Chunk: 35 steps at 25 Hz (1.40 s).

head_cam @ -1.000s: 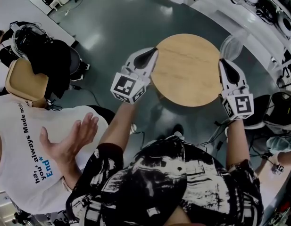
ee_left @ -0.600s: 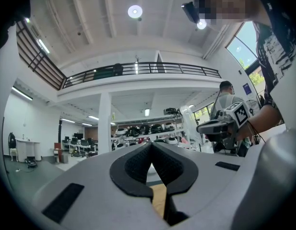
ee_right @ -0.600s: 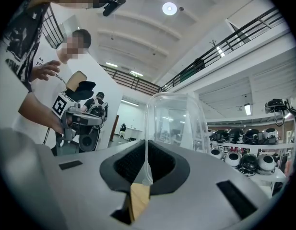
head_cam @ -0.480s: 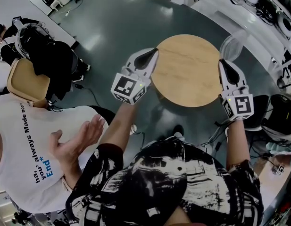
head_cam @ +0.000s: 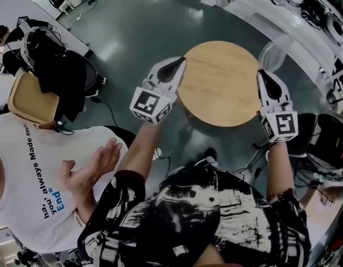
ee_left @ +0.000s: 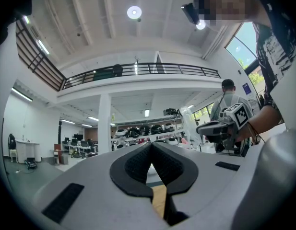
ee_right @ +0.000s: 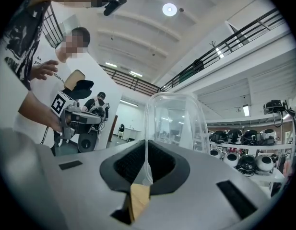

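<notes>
Only the right gripper view shows the clear container (ee_right: 176, 123) standing upright, long axis vertical, at the table's (head_cam: 218, 90) right edge, just beyond the right gripper (head_cam: 264, 75), whose jaws, like those of the left gripper (head_cam: 178, 64) at the table's left edge, are pressed together, empty.

A person in a white T-shirt (head_cam: 21, 171) stands beside a tan chair (head_cam: 26, 98) draped with black clothing (head_cam: 63, 77).
</notes>
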Each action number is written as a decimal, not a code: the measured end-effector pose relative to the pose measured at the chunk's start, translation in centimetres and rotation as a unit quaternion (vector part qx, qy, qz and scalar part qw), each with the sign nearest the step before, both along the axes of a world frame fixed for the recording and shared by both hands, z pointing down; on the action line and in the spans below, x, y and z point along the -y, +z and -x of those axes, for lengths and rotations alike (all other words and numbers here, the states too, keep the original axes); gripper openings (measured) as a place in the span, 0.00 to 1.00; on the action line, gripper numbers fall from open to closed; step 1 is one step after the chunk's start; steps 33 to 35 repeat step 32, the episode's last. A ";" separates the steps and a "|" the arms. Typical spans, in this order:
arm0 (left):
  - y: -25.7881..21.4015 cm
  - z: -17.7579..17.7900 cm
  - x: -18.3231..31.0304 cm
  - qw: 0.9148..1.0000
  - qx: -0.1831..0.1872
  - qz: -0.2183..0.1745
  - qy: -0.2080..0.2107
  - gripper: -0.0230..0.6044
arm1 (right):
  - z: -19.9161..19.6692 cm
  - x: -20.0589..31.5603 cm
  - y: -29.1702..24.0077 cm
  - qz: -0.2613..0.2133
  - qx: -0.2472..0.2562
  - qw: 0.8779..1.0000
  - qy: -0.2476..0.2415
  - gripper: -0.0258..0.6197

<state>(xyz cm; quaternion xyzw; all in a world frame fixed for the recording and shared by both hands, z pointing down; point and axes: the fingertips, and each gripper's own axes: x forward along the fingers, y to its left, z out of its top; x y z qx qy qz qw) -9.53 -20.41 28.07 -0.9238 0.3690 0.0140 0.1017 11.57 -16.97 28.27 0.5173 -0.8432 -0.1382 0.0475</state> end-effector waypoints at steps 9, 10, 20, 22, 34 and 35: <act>-0.2 0.4 -0.2 1.000 -0.003 -0.001 -0.005 0.04 | 0.0 -0.1 -0.1 -0.001 -0.002 1.000 0.000 0.07; -0.2 0.4 -0.2 1.000 -0.003 -0.001 -0.006 0.04 | 0.1 -0.1 -0.1 -0.001 -0.002 1.000 0.000 0.07; -0.2 0.4 -0.2 1.000 -0.004 0.000 -0.007 0.04 | 0.2 0.0 0.0 -0.001 -0.005 1.000 -0.002 0.07; -0.2 0.4 -0.2 1.000 -0.004 0.000 -0.008 0.04 | 0.2 0.0 -0.1 -0.001 -0.005 1.000 -0.002 0.07; 0.0 0.3 -0.3 1.000 -0.005 0.003 -0.008 0.04 | 0.2 -0.1 -0.1 -0.001 -0.006 1.000 -0.005 0.07; 0.0 0.3 -0.3 1.000 -0.005 0.003 -0.008 0.04 | 0.2 -0.1 -0.1 -0.001 -0.006 1.000 -0.005 0.07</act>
